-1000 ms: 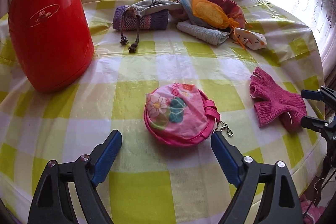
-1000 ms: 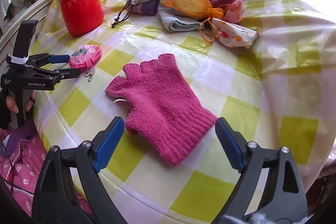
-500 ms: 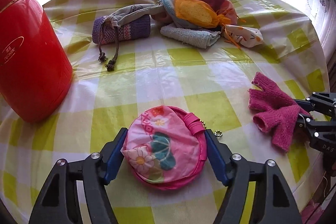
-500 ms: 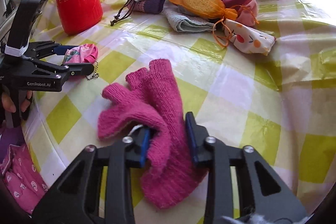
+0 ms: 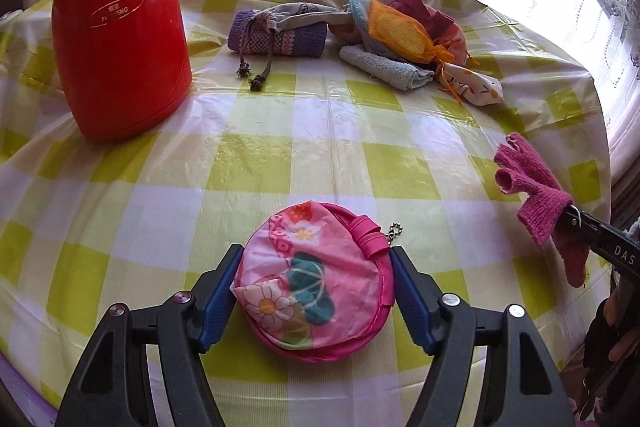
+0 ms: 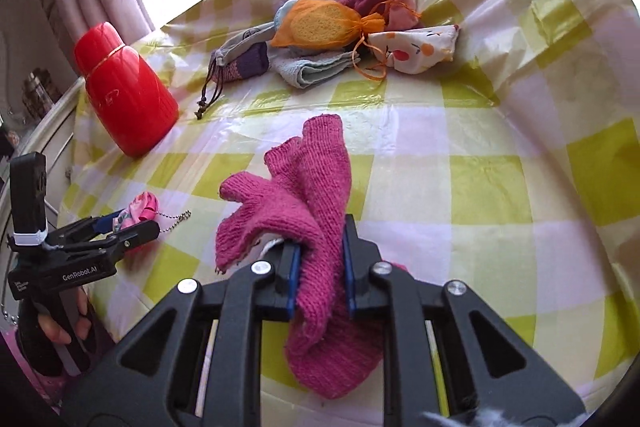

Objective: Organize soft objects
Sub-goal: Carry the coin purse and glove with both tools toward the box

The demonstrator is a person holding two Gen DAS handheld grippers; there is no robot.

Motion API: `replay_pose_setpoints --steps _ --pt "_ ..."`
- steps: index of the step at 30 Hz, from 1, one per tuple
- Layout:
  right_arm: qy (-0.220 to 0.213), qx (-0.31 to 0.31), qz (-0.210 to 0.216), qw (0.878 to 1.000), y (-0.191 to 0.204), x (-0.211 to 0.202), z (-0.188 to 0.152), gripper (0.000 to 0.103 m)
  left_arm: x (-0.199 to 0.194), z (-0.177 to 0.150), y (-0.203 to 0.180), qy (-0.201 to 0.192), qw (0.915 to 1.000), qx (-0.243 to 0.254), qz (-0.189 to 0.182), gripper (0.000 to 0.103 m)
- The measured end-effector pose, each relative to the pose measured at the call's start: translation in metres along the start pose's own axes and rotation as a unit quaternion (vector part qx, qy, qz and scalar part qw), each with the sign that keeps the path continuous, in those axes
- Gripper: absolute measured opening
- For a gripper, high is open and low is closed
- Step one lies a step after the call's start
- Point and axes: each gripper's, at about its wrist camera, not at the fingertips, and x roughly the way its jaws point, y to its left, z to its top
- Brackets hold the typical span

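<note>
The magenta knitted glove (image 6: 316, 227) is clamped mid-length by the right tongs (image 6: 320, 275), having just closed, its long axis along the tongs, finger stubs pointing away. The round floral pouch (image 5: 316, 283) is gripped by the left tongs (image 5: 316, 295) above the counter (image 5: 320, 147).

The tall red plastic flask (image 5: 120, 31) carries a gold oval badge with small unreadable characters above Latin letters that look like "FU…ENG". The black left tool (image 6: 86, 247) reads "GenRobot.AI" in white on its side. The black right tool (image 5: 600, 239) shows the white letters "DAS", cut off at the frame edge.
</note>
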Motion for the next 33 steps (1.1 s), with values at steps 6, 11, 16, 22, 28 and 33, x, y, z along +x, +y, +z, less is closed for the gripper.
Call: replay_pose_setpoints --steps 6,11,16,22,28,33 --pt "-0.105 -0.015 0.02 0.994 0.023 -0.071 0.007 0.021 -0.063 0.008 -0.012 -0.115 0.9932 0.008 0.017 0.072" --pt "-0.191 -0.066 -0.007 0.979 0.054 -0.126 0.013 0.021 -0.115 0.013 -0.026 -0.21 0.9772 0.024 0.023 0.072" --pt "-0.229 -0.095 -0.019 0.969 0.078 -0.156 0.012 0.021 -0.146 0.011 -0.034 -0.254 0.9662 0.04 0.022 0.072" --pt "-0.229 -0.122 -0.013 0.966 0.099 -0.165 0.009 0.021 -0.163 0.003 -0.033 -0.258 0.9652 0.041 0.018 0.072" --pt "-0.216 -0.15 0.01 0.965 0.123 -0.162 0.004 0.021 -0.176 -0.008 -0.023 -0.256 0.9655 0.04 0.026 0.072" --pt "-0.198 -0.188 0.039 0.961 0.153 -0.158 0.0 0.021 -0.194 -0.013 -0.009 -0.262 0.9636 0.036 0.041 0.072"
